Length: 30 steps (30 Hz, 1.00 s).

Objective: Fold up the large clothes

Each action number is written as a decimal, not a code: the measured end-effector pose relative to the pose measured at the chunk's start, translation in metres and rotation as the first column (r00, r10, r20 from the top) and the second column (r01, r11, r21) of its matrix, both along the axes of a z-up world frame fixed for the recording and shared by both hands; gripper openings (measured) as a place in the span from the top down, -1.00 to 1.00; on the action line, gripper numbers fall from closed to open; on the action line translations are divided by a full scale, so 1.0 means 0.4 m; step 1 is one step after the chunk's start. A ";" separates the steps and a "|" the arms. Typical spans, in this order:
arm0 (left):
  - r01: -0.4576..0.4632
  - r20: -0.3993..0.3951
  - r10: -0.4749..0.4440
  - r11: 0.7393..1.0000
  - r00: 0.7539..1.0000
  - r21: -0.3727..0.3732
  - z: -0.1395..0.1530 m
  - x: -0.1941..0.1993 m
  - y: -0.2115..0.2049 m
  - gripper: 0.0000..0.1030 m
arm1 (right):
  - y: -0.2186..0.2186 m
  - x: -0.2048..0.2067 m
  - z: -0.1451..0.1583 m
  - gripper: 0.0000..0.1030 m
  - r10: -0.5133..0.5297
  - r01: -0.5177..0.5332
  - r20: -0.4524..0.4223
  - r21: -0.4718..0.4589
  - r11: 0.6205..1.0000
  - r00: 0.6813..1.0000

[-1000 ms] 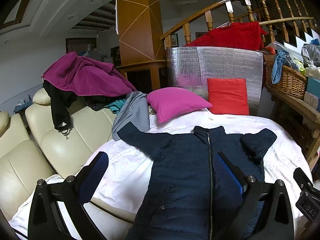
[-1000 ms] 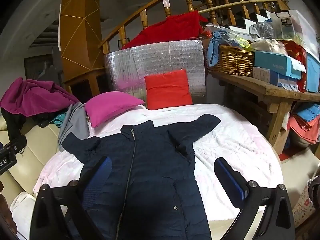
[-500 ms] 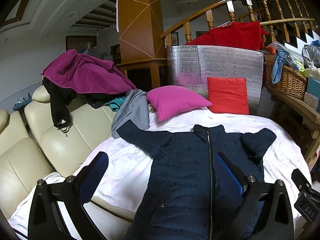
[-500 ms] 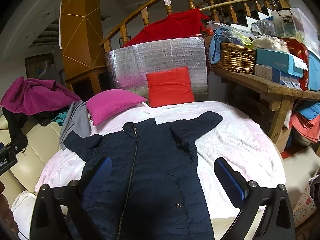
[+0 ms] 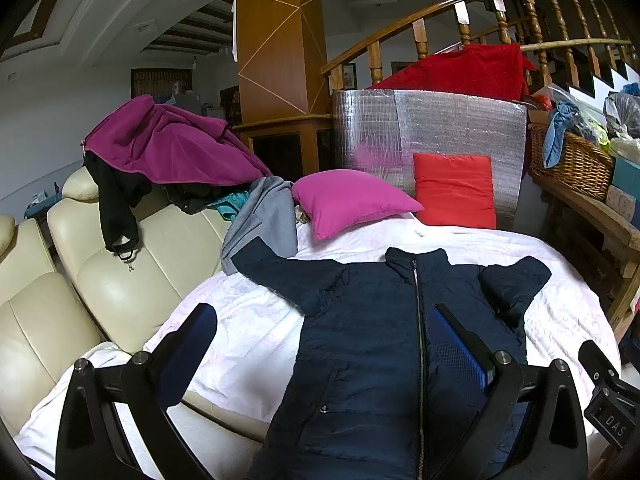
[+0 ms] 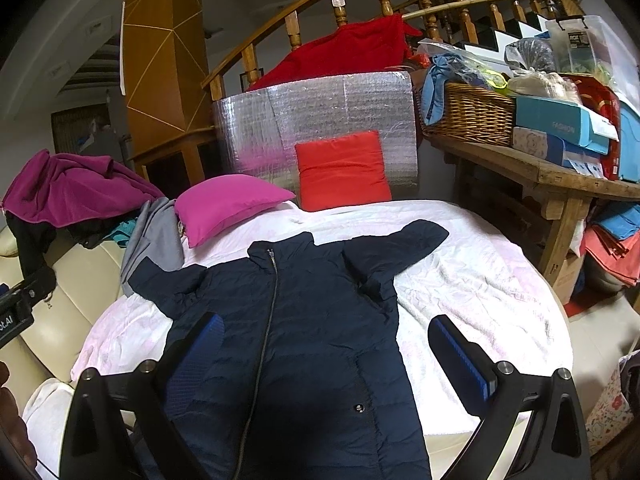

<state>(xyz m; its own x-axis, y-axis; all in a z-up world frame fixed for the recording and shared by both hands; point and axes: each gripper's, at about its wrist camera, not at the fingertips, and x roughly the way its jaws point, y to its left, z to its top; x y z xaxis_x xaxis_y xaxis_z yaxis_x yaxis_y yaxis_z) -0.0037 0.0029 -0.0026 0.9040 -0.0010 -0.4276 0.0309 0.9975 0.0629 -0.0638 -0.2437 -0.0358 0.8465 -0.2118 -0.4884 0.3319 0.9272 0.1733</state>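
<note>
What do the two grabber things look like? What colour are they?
Both look alike. The left gripper and right gripper have black angled arms with round silver bolts, and flat blue fingers with a ridged, grippy face. One black body bears white letters.

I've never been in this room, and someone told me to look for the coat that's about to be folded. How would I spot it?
Find the white-covered bed in front of the shiny silver panel. Lying flat on it, front up, is a dark navy padded jacket, zipped, with sleeves spread. Unlike the magenta pillow and red cushion behind it, or the clothes heaped on the cream sofa, it is laid out neatly.
</note>
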 end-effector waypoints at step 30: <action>0.004 -0.007 -0.004 1.000 1.000 -0.007 -0.005 0.004 0.006 -1.00 | 0.007 0.014 -0.008 -1.00 0.014 -0.014 -0.023 -0.001 1.000 1.000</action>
